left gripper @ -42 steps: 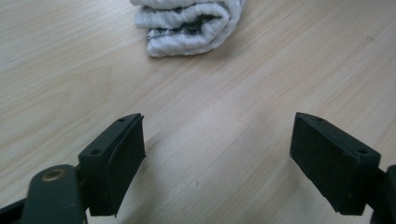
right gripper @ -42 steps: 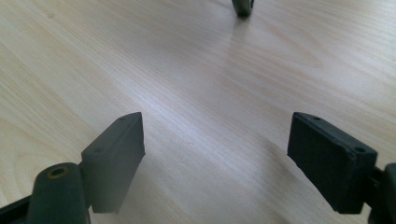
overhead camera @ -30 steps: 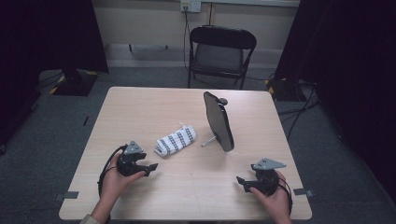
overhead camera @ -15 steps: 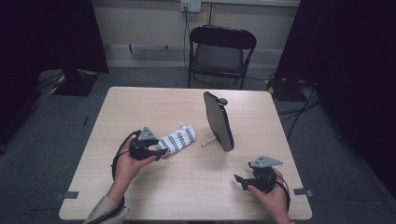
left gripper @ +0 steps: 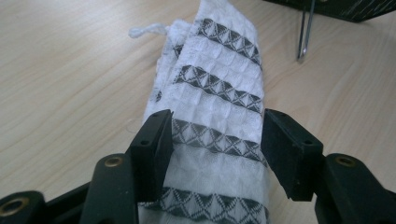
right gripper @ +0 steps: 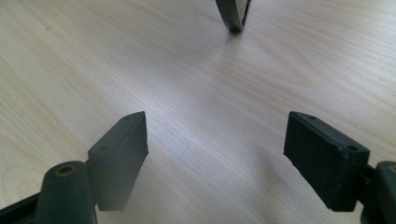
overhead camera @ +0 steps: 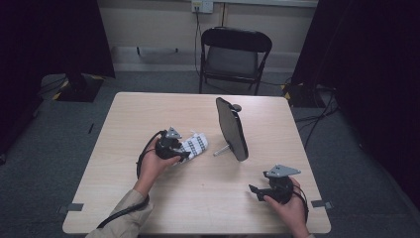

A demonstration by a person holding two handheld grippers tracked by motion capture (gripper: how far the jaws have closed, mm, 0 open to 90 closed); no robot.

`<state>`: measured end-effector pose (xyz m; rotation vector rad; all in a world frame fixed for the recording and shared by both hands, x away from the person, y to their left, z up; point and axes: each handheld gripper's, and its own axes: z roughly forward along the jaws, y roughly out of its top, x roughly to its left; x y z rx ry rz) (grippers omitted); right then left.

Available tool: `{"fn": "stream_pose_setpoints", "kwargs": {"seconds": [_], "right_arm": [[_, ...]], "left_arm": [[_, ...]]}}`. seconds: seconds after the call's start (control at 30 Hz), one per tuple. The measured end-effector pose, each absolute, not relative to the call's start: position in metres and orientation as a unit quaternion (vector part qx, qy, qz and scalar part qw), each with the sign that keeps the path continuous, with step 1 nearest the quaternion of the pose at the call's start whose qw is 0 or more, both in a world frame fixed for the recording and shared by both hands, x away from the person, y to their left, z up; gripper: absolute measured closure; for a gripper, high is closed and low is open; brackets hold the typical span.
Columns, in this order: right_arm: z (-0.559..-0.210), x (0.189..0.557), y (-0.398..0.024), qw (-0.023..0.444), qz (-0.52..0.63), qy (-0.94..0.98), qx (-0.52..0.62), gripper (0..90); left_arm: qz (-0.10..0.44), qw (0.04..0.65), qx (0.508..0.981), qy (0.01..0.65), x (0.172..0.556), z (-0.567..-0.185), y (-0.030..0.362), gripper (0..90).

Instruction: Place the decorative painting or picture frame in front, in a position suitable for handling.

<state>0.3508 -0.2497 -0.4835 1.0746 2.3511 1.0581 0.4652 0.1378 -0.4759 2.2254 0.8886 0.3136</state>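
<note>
The left gripper [left gripper: 212,140] has slid across the table [overhead camera: 124,124] to the cloth [left gripper: 217,121], so a pickup looks imminent. Its jaws have just been closing and now straddle the folded cloth, pads seemingly just short of squeezing. The right gripper [right gripper: 215,149] waits, jaws wide.

In the high view, the left claw [overhead camera: 184,154] covers the near end of the striped cloth [overhead camera: 194,145], so contact there cannot be judged. In the left claw view, the cloth [left gripper: 219,112] runs off the bottom edge, and the mirror [left gripper: 345,8] beyond it is cut by the top edge. In the right claw view, only the mirror's lower rim [right gripper: 232,13] is in frame.
</note>
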Motion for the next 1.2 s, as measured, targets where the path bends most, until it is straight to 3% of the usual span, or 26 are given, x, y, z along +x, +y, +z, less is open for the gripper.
{"fn": "stream_pose_setpoints", "kwargs": {"seconds": [0.2,0.37,0.6,0.97,1.07,1.2], "right_arm": [[-0.483,0.35,-0.25,0.178,0.376,0.827,0.379,22.9],[-0.481,0.348,-0.253,0.181,0.378,0.823,0.383,23.7],[-0.482,0.348,-0.251,0.189,0.369,0.827,0.379,24.1],[-0.476,0.355,-0.24,0.195,0.384,0.822,0.373,25.4],[-0.472,0.358,-0.237,0.207,0.389,0.821,0.364,34.1],[-0.472,0.362,-0.234,0.207,0.386,0.821,0.366,34.1]], "left_arm": [[0.135,0.34,0.871,0.327,0.46,-0.483,0.135,50.0],[0.144,0.342,0.868,0.33,0.454,-0.483,0.135,68.4],[0.095,0.362,0.852,0.366,0.448,-0.481,0.144,79.3],[0.098,0.357,0.851,0.373,0.392,-0.461,0.185,80.1],[0.1,0.357,0.85,0.375,0.375,-0.464,0.2,80.1],[0.094,0.354,0.849,0.381,0.357,-0.471,0.214,80.1]]}}
